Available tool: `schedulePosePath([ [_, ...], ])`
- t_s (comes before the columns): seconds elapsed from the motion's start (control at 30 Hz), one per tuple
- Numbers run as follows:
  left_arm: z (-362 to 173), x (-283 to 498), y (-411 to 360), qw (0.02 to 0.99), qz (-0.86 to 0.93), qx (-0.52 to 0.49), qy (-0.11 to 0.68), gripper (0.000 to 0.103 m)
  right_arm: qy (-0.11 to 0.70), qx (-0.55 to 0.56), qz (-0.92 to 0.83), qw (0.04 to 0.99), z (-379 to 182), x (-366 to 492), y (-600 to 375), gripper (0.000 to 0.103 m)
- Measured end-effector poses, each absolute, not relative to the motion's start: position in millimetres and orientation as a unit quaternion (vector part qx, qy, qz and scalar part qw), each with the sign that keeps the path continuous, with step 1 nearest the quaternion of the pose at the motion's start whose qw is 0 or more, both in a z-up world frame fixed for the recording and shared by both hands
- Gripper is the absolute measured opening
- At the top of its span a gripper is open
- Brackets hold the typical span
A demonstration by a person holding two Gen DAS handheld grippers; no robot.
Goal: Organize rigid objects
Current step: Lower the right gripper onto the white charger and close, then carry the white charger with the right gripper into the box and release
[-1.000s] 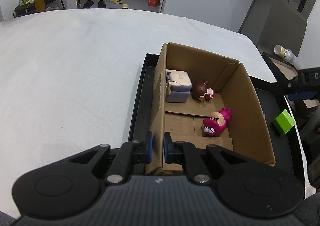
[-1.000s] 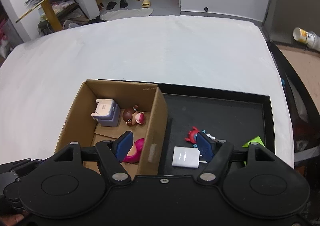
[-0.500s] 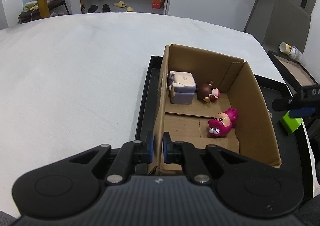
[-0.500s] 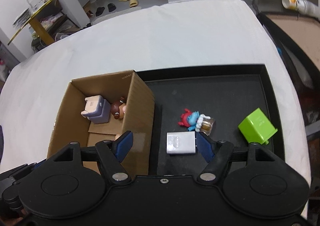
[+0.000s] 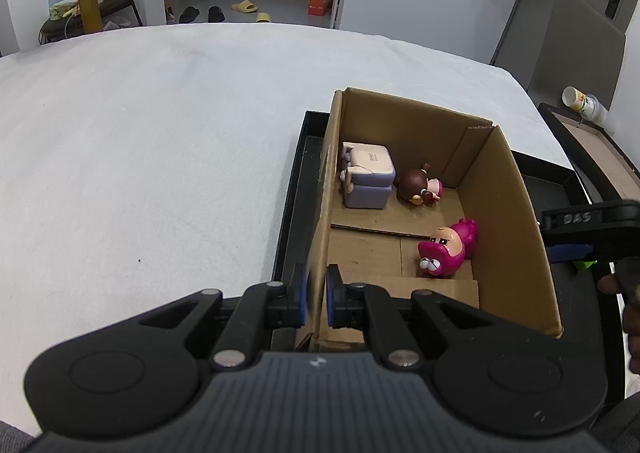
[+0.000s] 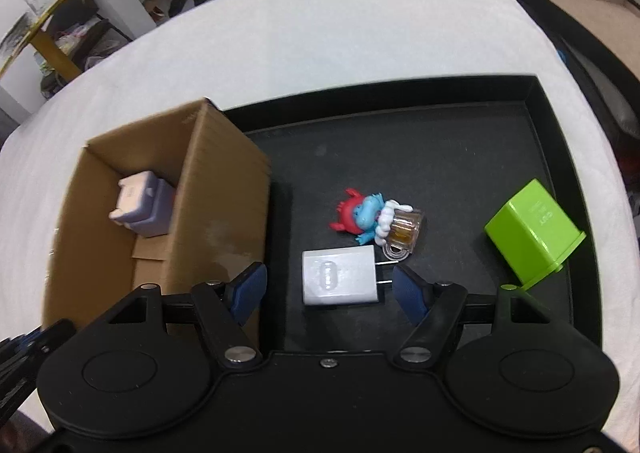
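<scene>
Cardboard box (image 5: pixel 500 221) is noted standing at the left end of a black tray (image 6: pixel 548 125) on a white-covered counter (image 5: pixel 160 133); its long axis runs away from the left wrist camera, open side up. Thin corrugated walls are judged light and liable to flex or slide. The near left wall is pinched by the left gripper (image 5: pixel 316 297), clenched on the board, one pad outside and one inside, which is judged to steady the box.

Green cube-shaped container (image 6: pixel 532 229) is seen tipped on the tray floor at the right, well apart from the box. It is judged hollow, light, smooth-sided.

White charger plug (image 6: pixel 340 277) lies flat on the tray between the pads of the right gripper (image 6: pixel 326 291), which is spread wide and touches nothing. The long axis of the plug runs across the right wrist view, prongs pointing right toward the right pad. It is judged a rigid, light, slick plastic block; hold is best taken across the flat sides of the body, not the prongs.

Small figurine with a clear mug (image 6: pixel 376 221) lies just beyond the plug, near its prongs. Thin protruding parts are judged fragile.

Three toys are already seen inside the box: a lavender block toy (image 5: pixel 368 181), a brown-haired doll (image 5: pixel 418 187), a pink figure (image 5: pixel 446 249).
</scene>
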State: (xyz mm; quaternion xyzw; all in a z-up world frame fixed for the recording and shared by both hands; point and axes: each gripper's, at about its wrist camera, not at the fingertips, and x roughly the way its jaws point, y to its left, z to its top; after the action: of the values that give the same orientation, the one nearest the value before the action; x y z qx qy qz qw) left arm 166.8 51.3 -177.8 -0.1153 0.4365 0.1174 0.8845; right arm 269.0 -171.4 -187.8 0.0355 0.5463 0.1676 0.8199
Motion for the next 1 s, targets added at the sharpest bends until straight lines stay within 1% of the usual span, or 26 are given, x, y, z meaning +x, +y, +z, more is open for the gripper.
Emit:
schedulePosePath([
  [0.2, -178, 167, 52, 0.884, 0.119, -0.114, 0.438, 0.008, 0.563, 0.045, 0.149, 0.812, -209, 275, -175, 0.069],
  [0.43, -179, 168, 51, 0.884, 0.12, -0.112, 0.439, 0.008, 0.563, 0.033, 0.151, 0.812, -213, 277, -175, 0.068],
  [0.5, -179, 168, 50, 0.883, 0.122, -0.11, 0.439, 0.008, 0.563, 0.017, 0.152, 0.812, -212, 275, -172, 0.062],
  [0.53, -179, 168, 51, 0.883, 0.123, -0.11, 0.44, 0.008, 0.562, 0.008, 0.153, 0.813, -211, 274, -170, 0.062],
  [0.77, -178, 167, 49, 0.883, 0.123, -0.105, 0.44, 0.009, 0.569, 0.001, 0.162, 0.806, -204, 267, -172, 0.061],
  [1.0, -178, 167, 48, 0.883, 0.123, -0.104, 0.44, 0.009, 0.557, 0.009, 0.167, 0.814, -180, 259, -181, 0.061],
])
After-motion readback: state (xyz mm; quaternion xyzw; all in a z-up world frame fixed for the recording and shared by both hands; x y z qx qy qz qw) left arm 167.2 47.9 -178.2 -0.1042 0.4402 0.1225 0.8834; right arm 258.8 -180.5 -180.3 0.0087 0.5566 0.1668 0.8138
